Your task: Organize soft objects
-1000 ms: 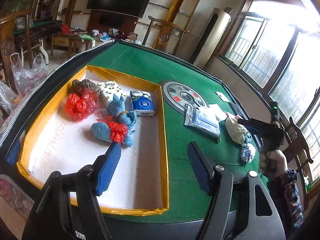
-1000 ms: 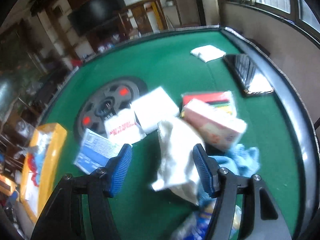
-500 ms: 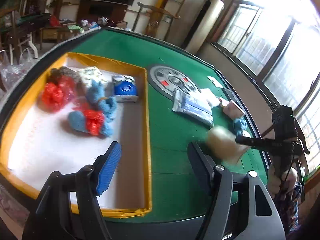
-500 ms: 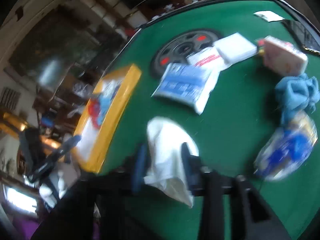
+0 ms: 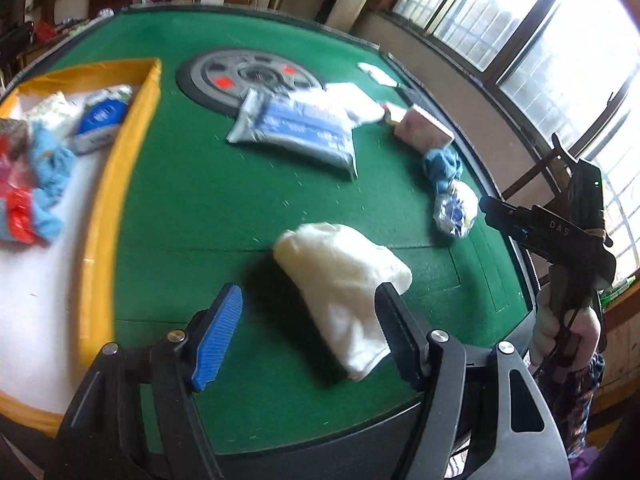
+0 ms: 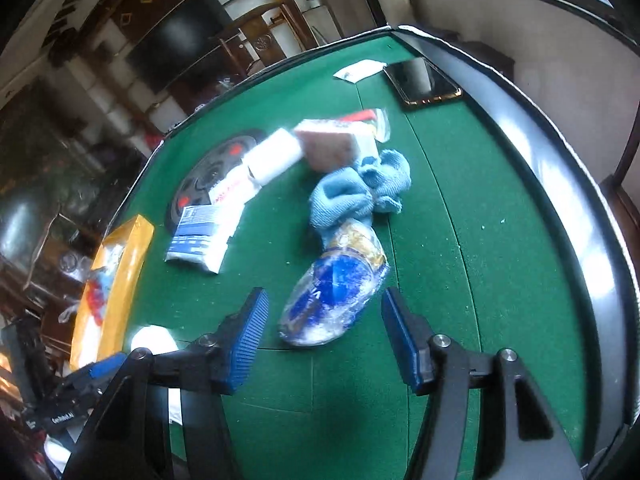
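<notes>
A white cloth [image 5: 344, 280] lies bunched on the green table [image 5: 192, 208], just ahead of my left gripper [image 5: 308, 296]. That gripper is open; its right finger overlaps the cloth and the left pad stands clear of it. My right gripper [image 6: 325, 300] has its jaws opening, and a blue-and-white plastic packet [image 6: 336, 296] lies between the fingers with no pad touching it. Behind the packet sits a crumpled blue cloth [image 6: 360, 188]. The yellow-rimmed tray [image 5: 120, 152] at the left holds blue cloths, red bags and tissue packs.
A blue-white flat pack [image 5: 296, 128], white tissues [image 5: 352, 104] and a pink pack [image 5: 424, 132] lie by the round centre panel [image 5: 248, 76]. A phone [image 6: 424, 80] rests near the far rim. A hand [image 5: 560, 320] holds the right gripper [image 5: 520, 220] at the table's right edge.
The right gripper carried the white cloth towards the near edge, let it go and swung back over the blue packet. The left gripper swung right from the tray to the cloth.
</notes>
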A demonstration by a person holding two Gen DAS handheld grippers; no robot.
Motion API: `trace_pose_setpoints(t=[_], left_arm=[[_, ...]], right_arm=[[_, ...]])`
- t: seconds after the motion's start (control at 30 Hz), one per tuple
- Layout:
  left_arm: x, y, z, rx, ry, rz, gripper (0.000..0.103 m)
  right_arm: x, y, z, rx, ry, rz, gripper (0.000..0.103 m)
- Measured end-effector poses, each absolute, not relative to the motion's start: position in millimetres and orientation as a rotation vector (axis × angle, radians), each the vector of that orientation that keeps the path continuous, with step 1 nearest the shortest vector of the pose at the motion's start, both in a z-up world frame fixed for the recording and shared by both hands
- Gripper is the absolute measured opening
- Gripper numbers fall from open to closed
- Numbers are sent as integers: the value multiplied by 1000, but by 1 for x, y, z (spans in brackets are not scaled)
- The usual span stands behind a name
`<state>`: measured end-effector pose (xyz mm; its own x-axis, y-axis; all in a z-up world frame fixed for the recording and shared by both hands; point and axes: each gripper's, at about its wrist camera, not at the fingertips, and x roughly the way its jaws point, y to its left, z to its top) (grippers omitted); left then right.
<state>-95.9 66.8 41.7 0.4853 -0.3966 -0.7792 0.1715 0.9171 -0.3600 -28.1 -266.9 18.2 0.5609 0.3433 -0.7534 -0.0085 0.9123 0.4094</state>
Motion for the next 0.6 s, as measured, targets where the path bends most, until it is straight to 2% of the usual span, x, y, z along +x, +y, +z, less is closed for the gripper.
trace_pose_setpoints(t=[0.13,0.33,0.47,0.5,0.57,0.6], left_arm=[[-81,38,28,-244,1084,-360,68],[-59,0,17,-140,1075,-290,86],[-56,-25,13,-45,1045,-260,86],[-56,-29,13,-24,1035,-257,83],[-56,-36,12,27,1012,-265,39],[-59,-38,12,48,994,-282,37]], right_arm=[[-22,-270,9,412,963,218,54],[-21,-273,2,425,975,227,54],[-19,-275,0,423,981,222,54],[-17,-274,-1,423,983,222,54],[-16,-272,-2,421,988,224,54],[-15,-270,-3,414,990,224,54]])
